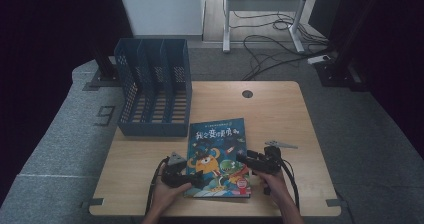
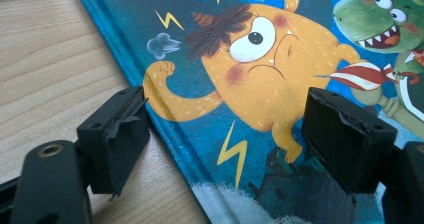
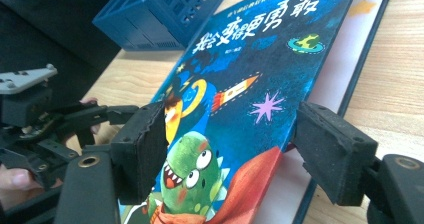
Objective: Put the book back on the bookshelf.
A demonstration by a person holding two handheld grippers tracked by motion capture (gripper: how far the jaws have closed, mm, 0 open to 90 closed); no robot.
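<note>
While I look down from the high view, a light wooden table (image 1: 280,109) stands on grey carpet, with dark curtains at both sides and cables (image 1: 270,49) on the floor beyond. At the table's far left stands a blue slotted file rack (image 1: 152,86), just beyond the picture book (image 1: 218,156). That book lies flat near the front edge, its long axis running away from me, title end toward the rack. My left gripper (image 2: 225,144) is spread wide over the book's left edge, holding nothing. My right gripper (image 3: 227,149) is also wide apart around the lifted front cover's right edge, not closed on it.
</note>
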